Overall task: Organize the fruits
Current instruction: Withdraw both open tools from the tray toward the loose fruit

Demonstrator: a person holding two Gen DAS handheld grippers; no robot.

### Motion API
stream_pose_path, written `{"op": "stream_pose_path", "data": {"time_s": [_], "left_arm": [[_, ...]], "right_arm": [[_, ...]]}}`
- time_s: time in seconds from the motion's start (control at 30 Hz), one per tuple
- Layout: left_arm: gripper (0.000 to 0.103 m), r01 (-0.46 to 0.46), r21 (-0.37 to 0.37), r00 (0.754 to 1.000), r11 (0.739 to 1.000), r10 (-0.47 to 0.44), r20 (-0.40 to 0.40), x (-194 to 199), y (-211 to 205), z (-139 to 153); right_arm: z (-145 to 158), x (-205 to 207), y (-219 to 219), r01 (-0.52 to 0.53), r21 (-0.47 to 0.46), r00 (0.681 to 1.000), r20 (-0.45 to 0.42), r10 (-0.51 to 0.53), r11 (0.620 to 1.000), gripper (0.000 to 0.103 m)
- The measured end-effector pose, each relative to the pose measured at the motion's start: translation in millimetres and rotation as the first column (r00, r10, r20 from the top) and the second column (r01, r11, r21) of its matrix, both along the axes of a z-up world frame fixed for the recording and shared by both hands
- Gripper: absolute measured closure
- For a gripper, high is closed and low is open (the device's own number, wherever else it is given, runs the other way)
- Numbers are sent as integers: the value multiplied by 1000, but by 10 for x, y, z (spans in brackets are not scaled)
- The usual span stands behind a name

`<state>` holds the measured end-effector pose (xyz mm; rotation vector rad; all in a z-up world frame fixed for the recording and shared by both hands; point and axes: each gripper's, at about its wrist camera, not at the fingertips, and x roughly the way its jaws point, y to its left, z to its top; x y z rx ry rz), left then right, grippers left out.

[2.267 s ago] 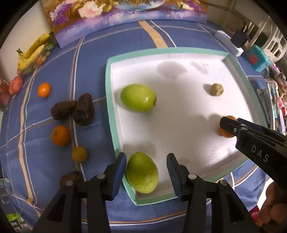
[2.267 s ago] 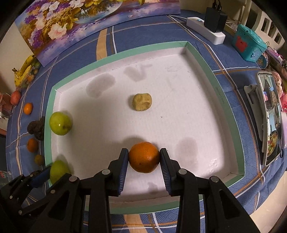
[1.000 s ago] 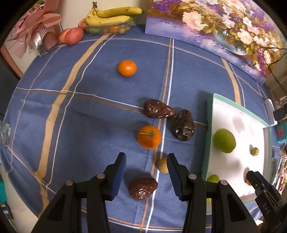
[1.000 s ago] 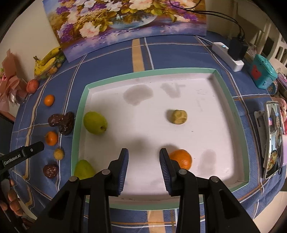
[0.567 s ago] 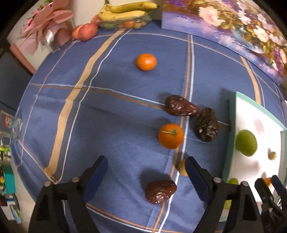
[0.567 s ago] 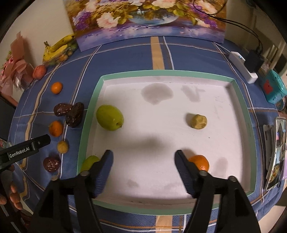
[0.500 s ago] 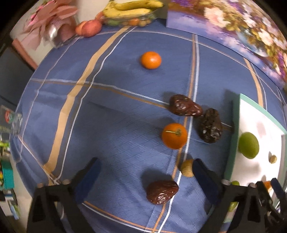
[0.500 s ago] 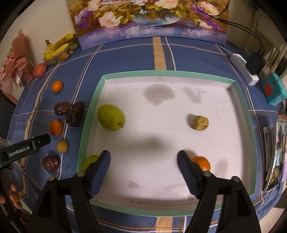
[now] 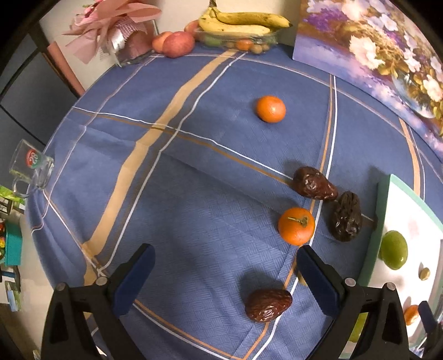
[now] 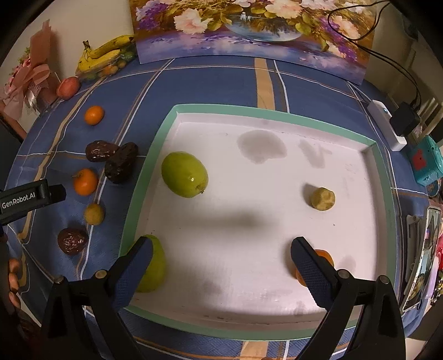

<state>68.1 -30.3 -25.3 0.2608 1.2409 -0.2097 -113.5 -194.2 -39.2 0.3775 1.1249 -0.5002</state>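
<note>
My left gripper is wide open and empty above the blue tablecloth. A dark date lies between its fingers, nearer the right one. An orange, two dark dates and a far orange lie beyond. My right gripper is wide open and empty over the white tray. The tray holds a green fruit, a second green fruit at the near left corner, a small yellowish fruit and an orange partly hidden by the right finger.
Bananas and apples sit at the table's far edge beside a flower painting. A glass mug stands at the left edge. A power strip, a teal box and a phone lie right of the tray.
Both grippers let go of their fruit, opened wide and drew back. The left one swung left, from the green fruit in the tray to the loose fruit on the cloth.
</note>
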Motion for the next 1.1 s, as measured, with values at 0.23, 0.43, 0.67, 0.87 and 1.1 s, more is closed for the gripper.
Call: {"op": "stream_pose_path", "data": {"time_s": [0.23,0.43,0.67,0.87,1.1], "left_arm": [[0,-29,-55,1000,998,29,4,-35,83,119],[0,-22,-83,999,996,24,27,-80,151,215],[0,12,-132,999,991,-5,52,-86,222,211],[0,82,-143,996,986,-78,32,-134,182,154],[0,109,-182,990,977,-124,-72,-158,183,-26]], "right_arm": [[17,-30,27,11,-12,1000,1,-11,1000,3],[17,-88,24,21,-27,1000,-7,-21,999,3],[195,-120,88,32,-44,995,93,-28,999,3],[351,-108,199,1,-92,981,195,17,996,3],[240,-63,160,22,-67,989,146,-12,998,3]]}}
